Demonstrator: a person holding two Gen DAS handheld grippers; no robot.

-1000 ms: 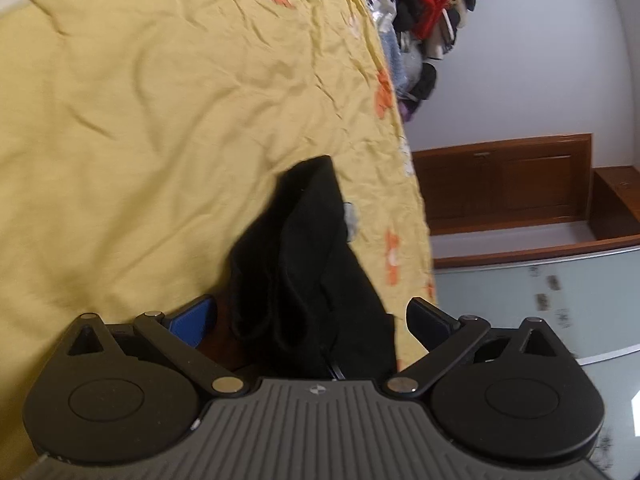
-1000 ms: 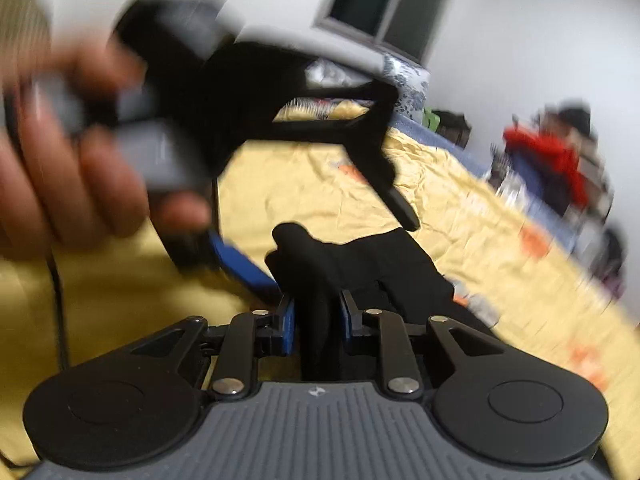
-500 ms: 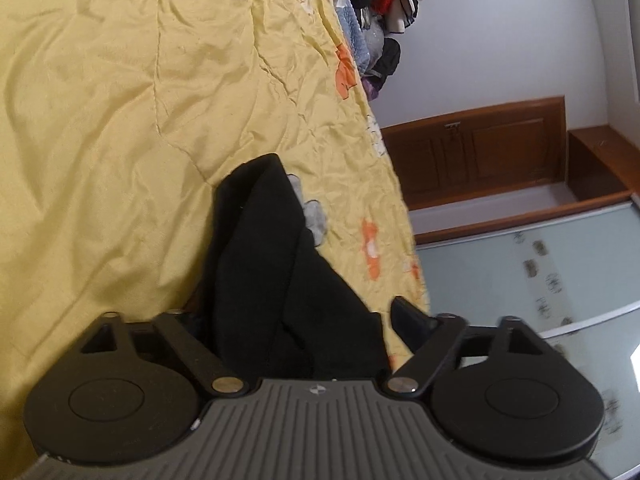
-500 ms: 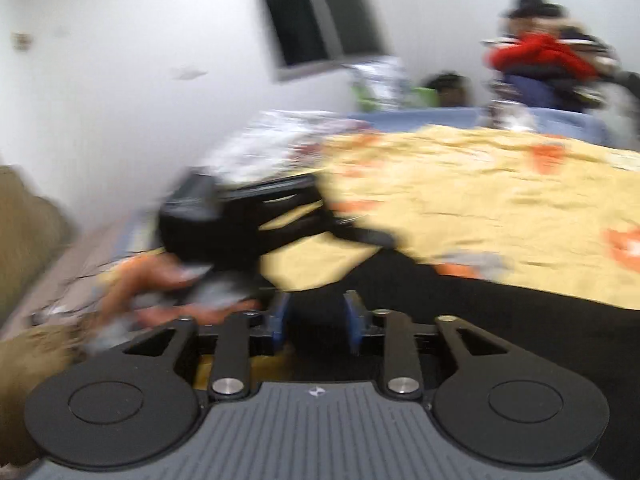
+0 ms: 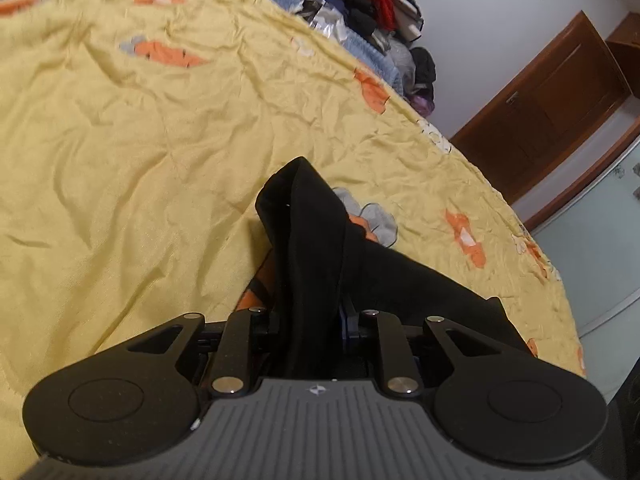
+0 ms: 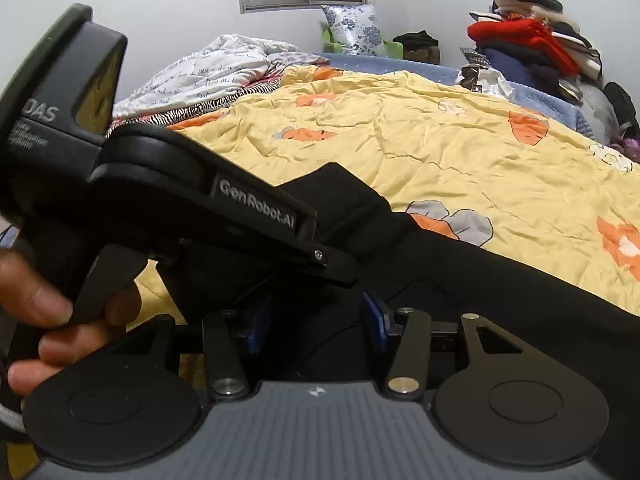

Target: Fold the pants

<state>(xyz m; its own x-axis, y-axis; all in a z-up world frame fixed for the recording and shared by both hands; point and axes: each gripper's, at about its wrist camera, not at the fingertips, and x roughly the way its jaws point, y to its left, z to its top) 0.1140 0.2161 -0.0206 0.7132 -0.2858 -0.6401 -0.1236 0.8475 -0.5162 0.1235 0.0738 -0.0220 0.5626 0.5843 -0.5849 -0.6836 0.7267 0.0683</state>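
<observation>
The black pants (image 5: 308, 232) lie on the yellow bedspread (image 5: 140, 140), with one bunched fold standing up. My left gripper (image 5: 310, 320) is closing, and that fold is pinched between its pads. In the right wrist view the pants (image 6: 500, 280) stretch away to the right across the bedspread (image 6: 440, 152). My right gripper (image 6: 314, 328) is opening; its blue pads stand apart with black cloth lying loose between them. A hand (image 6: 48, 320) holds the left gripper (image 6: 340, 268) just above and to the left.
A heap of clothes (image 6: 532, 48) is piled at the bed's far right corner. A white quilt (image 6: 208, 68) and a flowered pillow (image 6: 352, 28) lie at the head. A wooden cabinet (image 5: 560, 92) and a glass panel (image 5: 600, 248) stand beyond the bed's edge.
The left jaws went from wide open to pinched on the pants fold, and the hand rolled. The right jaws spread apart from their grip, and the right view swung round.
</observation>
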